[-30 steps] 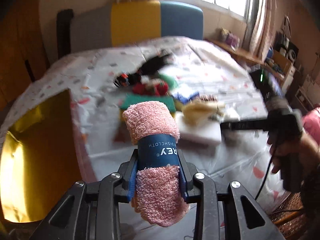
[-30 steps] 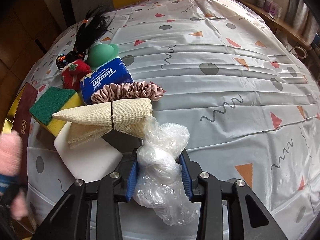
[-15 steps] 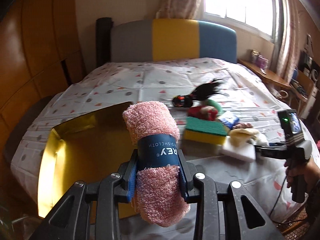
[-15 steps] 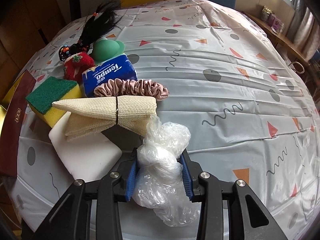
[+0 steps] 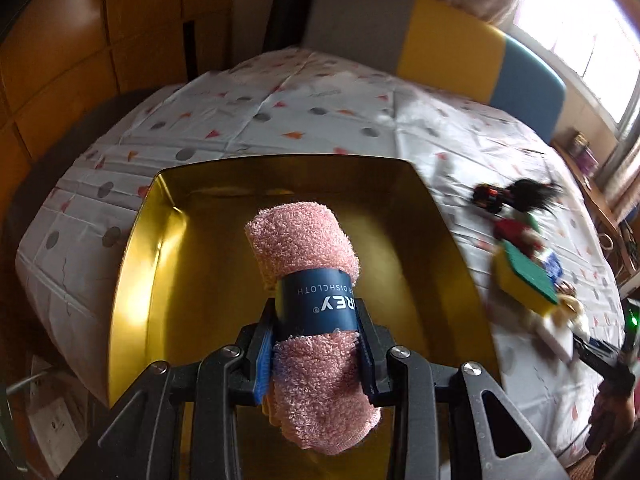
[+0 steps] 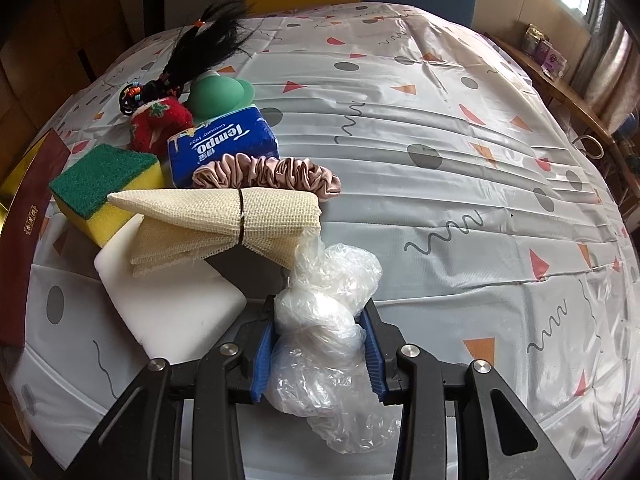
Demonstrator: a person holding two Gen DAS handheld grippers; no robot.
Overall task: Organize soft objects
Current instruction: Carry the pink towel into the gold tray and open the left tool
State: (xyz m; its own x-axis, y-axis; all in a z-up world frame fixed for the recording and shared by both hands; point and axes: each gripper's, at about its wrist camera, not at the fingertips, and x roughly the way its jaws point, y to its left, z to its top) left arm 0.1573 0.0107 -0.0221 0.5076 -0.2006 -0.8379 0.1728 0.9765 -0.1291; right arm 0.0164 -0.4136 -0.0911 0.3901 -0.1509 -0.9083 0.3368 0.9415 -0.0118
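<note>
Left fingers (image 5: 316, 344) clamping pink dishcloth (image 5: 308, 280) apparently above gold tray (image 5: 152, 264), right fingers (image 6: 320, 344) clamping plastic bag (image 6: 320, 320)

A bed (image 6: 440, 128) under a white sheet patterned with grey dots and orange triangles fills the room; its headboard (image 5: 440, 48) runs grey, yellow and blue; wood panelling (image 5: 60, 40) lines the left wall; daylight enters through a curtained window (image 5: 580, 20) above a wooden shelf (image 6: 560, 92).

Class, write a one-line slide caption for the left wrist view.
Left gripper holds a rolled pink dishcloth above an open gold box.
</note>
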